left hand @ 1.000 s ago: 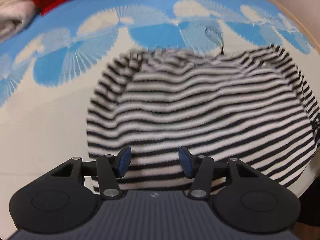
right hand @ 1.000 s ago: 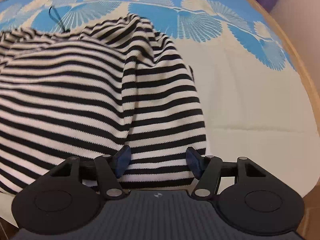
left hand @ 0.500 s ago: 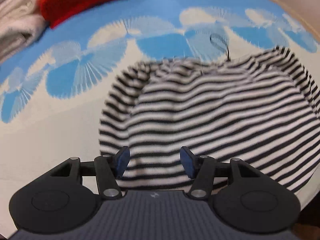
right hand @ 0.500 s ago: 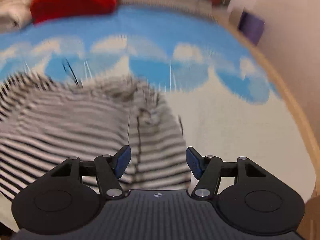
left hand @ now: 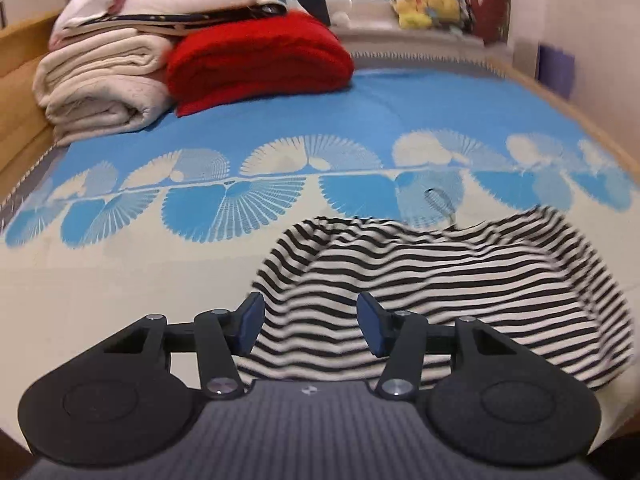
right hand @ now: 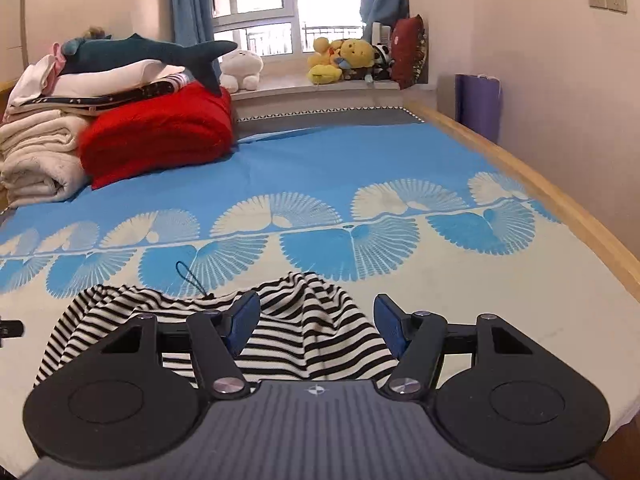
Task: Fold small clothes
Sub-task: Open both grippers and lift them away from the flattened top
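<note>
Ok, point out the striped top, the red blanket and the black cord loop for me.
striped top (left hand: 460, 288), left wrist view, middle of the striped cloth.
red blanket (right hand: 160, 132), right wrist view, front face of the folded pile.
black cord loop (right hand: 188, 276), right wrist view, the strand just above the top.

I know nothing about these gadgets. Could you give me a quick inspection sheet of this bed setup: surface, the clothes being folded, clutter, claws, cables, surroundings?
Surface: bed with a blue and cream fan-print cover, wooden edge on the right.
Job's things: striped top, rumpled near the front edge, under both claws.
Clutter: red blanket and cream blankets stacked at far left, shark plush on top.
Grippers: left claw open; right claw open; neither pinches the fabric.
Cables: none seen; only a thin black cord loop beside the top.
Surroundings: window with blue curtains, plush toys on the sill, purple mat by the wall.
</note>
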### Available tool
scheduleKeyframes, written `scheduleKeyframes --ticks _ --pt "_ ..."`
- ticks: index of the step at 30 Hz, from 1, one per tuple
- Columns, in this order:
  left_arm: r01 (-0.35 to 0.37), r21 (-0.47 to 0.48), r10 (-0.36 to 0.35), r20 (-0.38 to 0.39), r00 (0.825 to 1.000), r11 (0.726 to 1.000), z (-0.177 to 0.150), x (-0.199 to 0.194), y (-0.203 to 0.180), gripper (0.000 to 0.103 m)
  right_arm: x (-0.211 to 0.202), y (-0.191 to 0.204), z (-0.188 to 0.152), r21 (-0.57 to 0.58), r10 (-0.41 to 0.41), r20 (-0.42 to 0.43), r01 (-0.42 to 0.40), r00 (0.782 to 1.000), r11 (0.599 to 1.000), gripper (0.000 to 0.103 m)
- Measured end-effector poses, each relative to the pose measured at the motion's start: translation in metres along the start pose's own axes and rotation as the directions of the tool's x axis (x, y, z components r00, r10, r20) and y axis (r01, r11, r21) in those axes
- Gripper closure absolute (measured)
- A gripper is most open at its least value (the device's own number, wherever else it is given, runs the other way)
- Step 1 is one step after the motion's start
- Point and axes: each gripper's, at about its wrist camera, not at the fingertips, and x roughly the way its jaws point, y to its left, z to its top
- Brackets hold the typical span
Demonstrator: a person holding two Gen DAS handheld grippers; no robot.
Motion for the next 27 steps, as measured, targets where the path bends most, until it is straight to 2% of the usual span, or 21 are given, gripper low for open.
scheduleKeyframes --ticks 2,3,5,6,8,13,16,18,22,27 --pt "0.024 -0.011 -0.024 -0.003 1.000 1.000 -0.016 -0.011 -0.004 0.055 -0.004 0.006 -0.009 -0.018 0.007 0.000 -0.007 1.000 1.000 0.038" --pt "0.037 0.006 -0.037 -0.009 0.999 0.999 -0.025 -0.013 -0.009 0.066 -0.006 0.006 -0.013 -0.027 0.014 0.003 -0.014 1.000 1.000 0.038" --pt "0.031 0.087 -0.030 -0.015 0.999 0.996 -0.041 -0.015 -0.020 0.077 -0.008 0.008 -0.019 -0.051 0.017 -0.011 -0.018 1.000 0.999 0.038" --pt "0.019 0.126 -0.018 -0.009 1.000 0.992 -0.049 -0.017 -0.025 0.079 -0.011 0.007 -0.021 -0.060 0.018 -0.003 -0.019 1.000 0.998 0.038" --pt "0.017 0.146 -0.016 -0.005 1.000 0.989 -0.062 -0.018 -0.027 0.080 -0.018 0.004 -0.028 -0.073 0.018 0.012 -0.017 1.000 0.997 0.037" --pt "0.016 0.113 -0.013 -0.025 1.000 0.993 -0.086 -0.015 -0.027 0.080 -0.016 -0.006 -0.047 -0.060 0.018 -0.045 -0.021 0.999 0.998 0.037" --pt "0.032 0.090 -0.031 -0.016 0.999 0.995 -0.093 -0.013 -0.024 0.080 -0.018 -0.009 -0.052 -0.068 0.018 -0.027 -0.020 0.999 0.997 0.037" --pt "0.039 0.058 -0.038 -0.019 0.999 0.998 -0.097 -0.012 -0.020 0.080 -0.016 -0.010 -0.057 -0.075 0.005 -0.049 -0.009 0.999 0.997 0.037" --pt "0.027 -0.033 -0.029 -0.065 0.997 0.999 -0.101 -0.001 -0.009 0.080 -0.019 -0.009 -0.066 -0.100 -0.002 -0.059 -0.004 0.998 0.995 0.037" --pt "0.015 -0.050 -0.019 -0.093 0.996 0.999 -0.106 0.010 -0.005 0.080 -0.027 -0.007 -0.067 -0.139 -0.005 -0.024 0.002 1.000 0.990 0.037"
